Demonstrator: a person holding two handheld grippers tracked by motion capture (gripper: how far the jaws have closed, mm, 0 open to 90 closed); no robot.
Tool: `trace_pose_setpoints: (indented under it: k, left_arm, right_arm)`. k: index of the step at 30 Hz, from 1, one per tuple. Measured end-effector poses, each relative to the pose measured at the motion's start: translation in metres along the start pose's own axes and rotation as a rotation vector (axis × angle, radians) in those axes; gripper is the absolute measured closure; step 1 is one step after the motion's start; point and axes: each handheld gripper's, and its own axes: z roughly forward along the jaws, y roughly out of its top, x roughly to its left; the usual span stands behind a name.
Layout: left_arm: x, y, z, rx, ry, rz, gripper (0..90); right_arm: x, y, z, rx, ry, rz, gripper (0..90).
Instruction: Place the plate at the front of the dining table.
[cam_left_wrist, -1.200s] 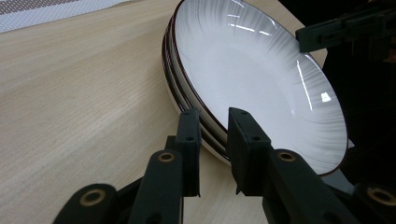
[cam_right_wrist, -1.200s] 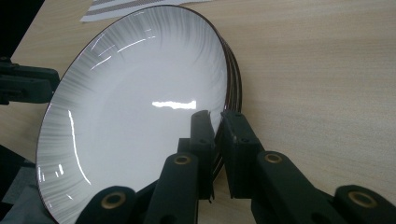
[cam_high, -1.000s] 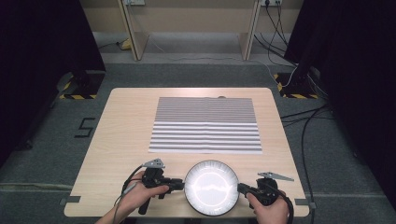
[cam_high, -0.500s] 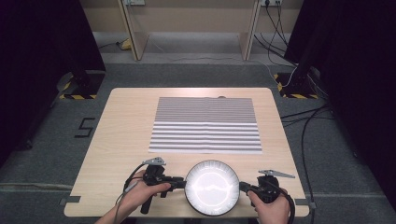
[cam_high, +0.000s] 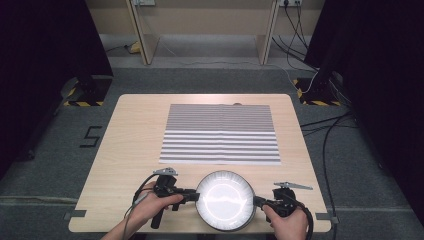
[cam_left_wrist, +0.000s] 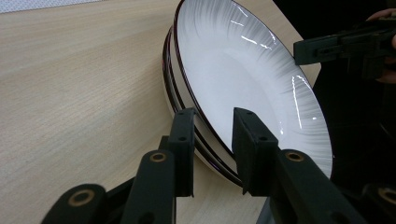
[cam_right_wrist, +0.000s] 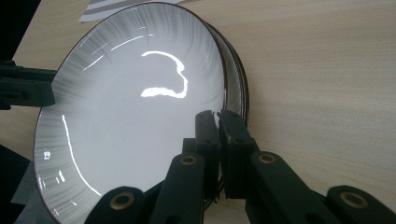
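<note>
So the right gripper (cam_high: 259, 201) is clamped tight on the top plate (cam_high: 225, 199), pinching its rim at the right edge. The left gripper (cam_high: 194, 194) sits at the opposite rim, and its jaws have just been opening; they're spread with the rims of the plate stack (cam_left_wrist: 187, 100) between them, pads not pressing. The plates are round, so no real long axis, face up, stacked at the near edge of the table (cam_high: 130, 150), slightly overhanging it. Beyond them lies a striped mat (cam_high: 220, 134), with bare wood on either side.
</note>
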Motion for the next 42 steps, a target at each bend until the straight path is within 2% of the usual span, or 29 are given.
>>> trace_pose_setpoints:
  k: [1, 6, 12, 15, 17, 21, 24, 26, 27, 29, 30, 32, 33, 35, 37, 42]
  left_arm:
    - [0.000, 0.000, 0.000, 0.000, 0.003, 0.000, 68.4]
    - [0.001, 0.001, 0.001, 0.006, 0.003, -0.009, 66.8]
    - [0.002, 0.004, 0.002, 0.008, 0.013, -0.013, 66.0]
    - [0.002, 0.003, 0.001, 0.006, 0.011, -0.015, 66.1]
    - [0.002, 0.003, 0.002, 0.010, 0.012, -0.013, 65.9]
    - [0.001, 0.004, 0.003, 0.018, 0.023, 0.003, 63.4]
    - [0.000, 0.004, 0.006, 0.025, 0.033, 0.004, 60.3]
    - [0.000, 0.004, 0.007, 0.030, 0.032, 0.010, 61.9]
    - [-0.001, 0.004, 0.008, 0.038, 0.029, 0.013, 62.2]
    - [-0.002, 0.004, 0.010, 0.045, 0.028, 0.001, 62.5]
    - [-0.001, 0.004, 0.011, 0.047, 0.021, -0.013, 62.5]
    - [0.000, 0.004, 0.013, 0.044, 0.017, -0.030, 63.5]
    - [0.000, 0.004, 0.013, 0.044, 0.018, -0.027, 63.5]
    - [-0.002, 0.004, 0.014, 0.044, 0.028, -0.023, 63.7]
    - [-0.003, 0.004, 0.016, 0.047, 0.042, -0.007, 63.8]
    - [-0.006, 0.007, 0.016, 0.061, 0.059, 0.014, 64.4]
  right_arm:
    - [0.000, 0.000, 0.003, 0.005, -0.002, 0.004, 84.3]
    - [-0.001, 0.001, 0.007, 0.013, 0.016, 0.026, 84.1]
    - [-0.001, 0.004, 0.015, 0.031, 0.021, 0.022, 81.9]
    - [0.001, 0.004, 0.020, 0.044, 0.017, 0.003, 80.3]
    - [0.001, 0.005, 0.020, 0.046, 0.025, 0.012, 78.6]
    - [0.002, 0.003, 0.020, 0.029, 0.037, 0.028, 73.1]
    - [0.003, 0.003, 0.020, 0.026, 0.035, 0.023, 71.0]
    - [0.003, 0.003, 0.020, 0.027, 0.035, 0.022, 68.9]
    - [0.005, 0.003, 0.021, 0.004, 0.045, 0.005, 63.9]
    - [0.005, 0.002, 0.022, -0.004, 0.043, -0.002, 63.7]
    - [0.005, 0.001, 0.024, -0.033, 0.036, -0.015, 63.5]
    - [0.004, 0.000, 0.024, -0.051, 0.034, -0.005, 66.2]
    - [0.004, 0.000, 0.024, -0.052, 0.034, -0.008, 68.3]
    - [0.001, -0.001, 0.025, -0.057, 0.013, -0.019, 78.2]
    - [-0.002, -0.001, 0.025, -0.059, 0.012, -0.003, 83.6]
    - [-0.005, 0.001, 0.025, -0.060, 0.034, 0.043, 85.3]
